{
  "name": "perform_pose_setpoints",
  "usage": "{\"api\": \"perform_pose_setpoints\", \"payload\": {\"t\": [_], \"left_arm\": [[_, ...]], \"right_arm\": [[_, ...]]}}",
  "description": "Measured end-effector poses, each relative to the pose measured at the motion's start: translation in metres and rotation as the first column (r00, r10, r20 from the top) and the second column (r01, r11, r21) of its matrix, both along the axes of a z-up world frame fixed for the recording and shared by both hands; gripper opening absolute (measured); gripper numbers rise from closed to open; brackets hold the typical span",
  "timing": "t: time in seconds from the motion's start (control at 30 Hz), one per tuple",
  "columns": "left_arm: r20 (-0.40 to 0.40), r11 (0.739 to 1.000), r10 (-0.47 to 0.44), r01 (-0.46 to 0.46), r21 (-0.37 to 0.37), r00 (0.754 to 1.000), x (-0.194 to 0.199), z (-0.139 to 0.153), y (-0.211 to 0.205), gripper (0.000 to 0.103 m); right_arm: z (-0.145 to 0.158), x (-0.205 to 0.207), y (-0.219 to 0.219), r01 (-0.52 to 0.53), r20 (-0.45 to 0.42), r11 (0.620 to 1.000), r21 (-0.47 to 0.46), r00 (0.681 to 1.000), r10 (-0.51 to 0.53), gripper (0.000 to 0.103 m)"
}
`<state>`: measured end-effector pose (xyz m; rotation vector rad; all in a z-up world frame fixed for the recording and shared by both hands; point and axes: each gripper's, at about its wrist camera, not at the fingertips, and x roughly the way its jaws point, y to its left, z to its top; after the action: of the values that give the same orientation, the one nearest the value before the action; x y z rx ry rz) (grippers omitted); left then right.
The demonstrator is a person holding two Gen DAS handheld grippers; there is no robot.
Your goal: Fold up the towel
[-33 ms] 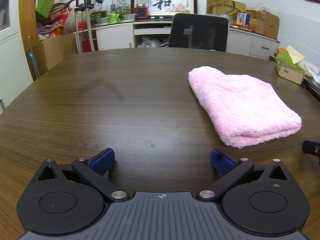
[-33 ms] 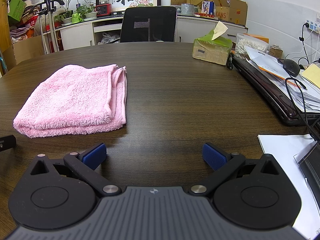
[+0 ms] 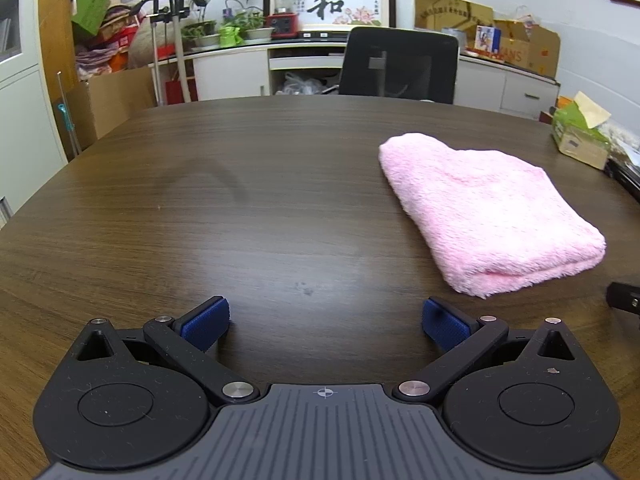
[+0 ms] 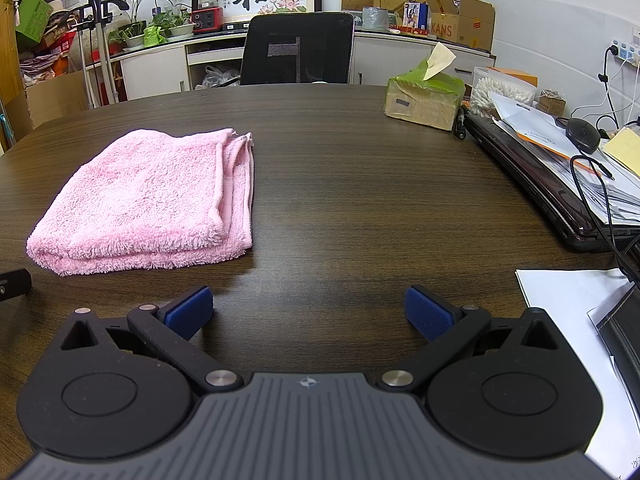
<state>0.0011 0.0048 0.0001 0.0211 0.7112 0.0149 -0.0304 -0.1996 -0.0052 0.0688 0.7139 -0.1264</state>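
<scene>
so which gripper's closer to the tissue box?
Right. The right gripper has the tissue box ahead and slightly right across the table. From the left gripper it sits far right, beyond the towel.

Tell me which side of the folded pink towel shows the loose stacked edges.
The pink towel shows its stacked hemmed edges on the side facing the tissue box; its opposite side is a smooth rounded fold.

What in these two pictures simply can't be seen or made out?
- Folded pink fluffy towel: its underside and layer count, hidden against the dark wooden table in both views.
- Black object: cut off by the right wrist view's left edge.
- Papers on the black laptop: print too small.
</scene>
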Motion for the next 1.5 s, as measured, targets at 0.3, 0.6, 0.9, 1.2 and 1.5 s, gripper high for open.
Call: {"api": "perform_pose_setpoints", "payload": {"t": [0.3,0.6,0.9,1.2,1.5], "left_arm": [[0.0,0.999,0.041,-0.041,-0.003,0.999,0.007,0.001,0.031,0.103],[0.001,0.997,0.081,-0.081,-0.007,0.997,0.014,0.002,0.061,0.103],[0.003,0.996,0.085,-0.085,-0.01,0.996,0.009,0.004,0.076,0.103],[-0.005,0.993,0.122,-0.122,-0.007,0.993,0.023,0.0,0.056,0.103],[-0.003,0.989,0.149,-0.149,-0.007,0.989,0.027,-0.001,0.061,0.103]], "right_arm": [[0.002,-0.003,0.002,-0.002,0.0,1.0,0.0,1.0,0.002,0.103],[0.002,-0.004,-0.002,0.012,0.004,1.0,0.0,1.0,-0.012,0.103],[0.004,-0.004,-0.038,0.166,-0.012,0.986,0.002,0.986,-0.166,0.103],[-0.001,-0.004,-0.064,0.192,-0.024,0.981,-0.002,0.981,-0.192,0.103],[-0.001,-0.011,-0.068,0.141,-0.003,0.99,-0.007,0.99,-0.141,0.103]]}}
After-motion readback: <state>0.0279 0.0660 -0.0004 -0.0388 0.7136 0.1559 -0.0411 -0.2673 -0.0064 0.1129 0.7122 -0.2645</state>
